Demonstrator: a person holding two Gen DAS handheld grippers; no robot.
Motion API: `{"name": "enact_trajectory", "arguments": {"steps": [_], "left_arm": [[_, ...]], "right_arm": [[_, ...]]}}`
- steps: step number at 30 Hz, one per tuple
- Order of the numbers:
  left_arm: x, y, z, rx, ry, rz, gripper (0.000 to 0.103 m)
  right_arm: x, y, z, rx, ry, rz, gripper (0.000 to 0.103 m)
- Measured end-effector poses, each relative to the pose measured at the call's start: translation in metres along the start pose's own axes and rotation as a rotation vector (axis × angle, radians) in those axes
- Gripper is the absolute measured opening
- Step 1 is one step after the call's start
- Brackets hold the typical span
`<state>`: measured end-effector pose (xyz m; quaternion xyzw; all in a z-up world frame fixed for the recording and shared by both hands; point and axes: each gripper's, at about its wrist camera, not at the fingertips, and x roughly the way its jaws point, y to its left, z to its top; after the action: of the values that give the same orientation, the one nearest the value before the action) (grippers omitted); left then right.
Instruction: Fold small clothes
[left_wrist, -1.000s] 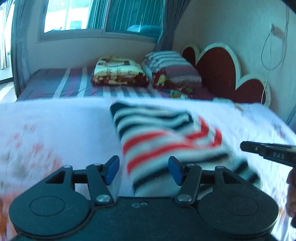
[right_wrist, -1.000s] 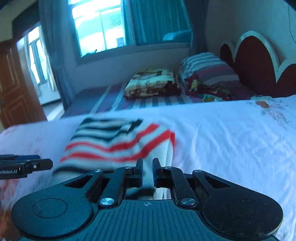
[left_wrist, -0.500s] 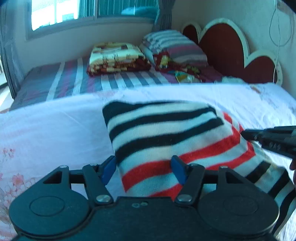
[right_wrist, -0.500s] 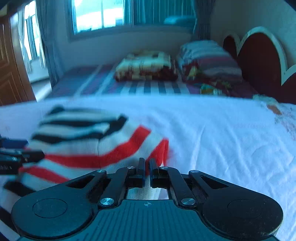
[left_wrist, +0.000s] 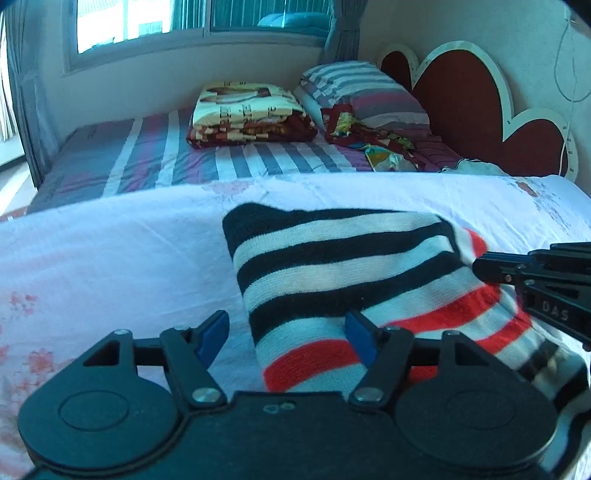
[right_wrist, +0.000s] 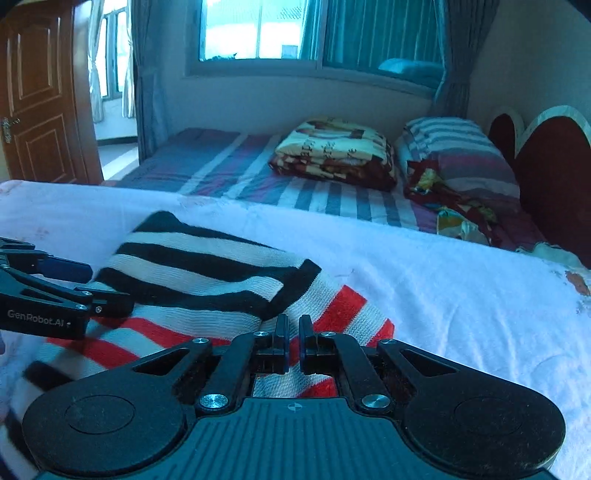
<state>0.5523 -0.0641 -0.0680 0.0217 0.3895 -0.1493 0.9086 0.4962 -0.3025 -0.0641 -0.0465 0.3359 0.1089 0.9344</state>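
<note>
The left gripper (right_wrist: 107, 295) reads "GenRobot.AI" on its side; the right gripper (left_wrist: 480, 267) shows "DAS". One striped knit garment (left_wrist: 351, 273), black, white and red, lies folded over on the white sheet (left_wrist: 110, 258) of the near bed. The left gripper's jaws are opening, with the garment's edge between its blue pads (left_wrist: 212, 334). The right gripper is pinched together on the garment's red-striped edge. One folded blanket (right_wrist: 332, 151) and one striped pillow (right_wrist: 454, 147) lie on the far bed.

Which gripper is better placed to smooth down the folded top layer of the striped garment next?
Left gripper, probably: its fingers are opening and straddle the striped garment's near left edge, free to move. The right gripper is shut over the right edge.
</note>
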Motion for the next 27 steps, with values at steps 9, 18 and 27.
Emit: {"name": "enact_trajectory", "arguments": {"steps": [9, 18, 27], "left_arm": [[-0.051, -0.02, -0.034, -0.004, -0.044, -0.043, 0.065], [-0.068, -0.018, -0.04, -0.003, -0.039, -0.037, 0.067], [-0.079, -0.02, -0.102, -0.047, 0.054, -0.075, 0.072]], "right_arm": [[-0.064, 0.011, -0.029, 0.071, -0.019, 0.031, 0.002], [-0.094, 0.02, -0.039, 0.086, 0.021, -0.008, 0.002], [-0.112, 0.025, -0.092, 0.101, 0.121, 0.03, 0.002]]}}
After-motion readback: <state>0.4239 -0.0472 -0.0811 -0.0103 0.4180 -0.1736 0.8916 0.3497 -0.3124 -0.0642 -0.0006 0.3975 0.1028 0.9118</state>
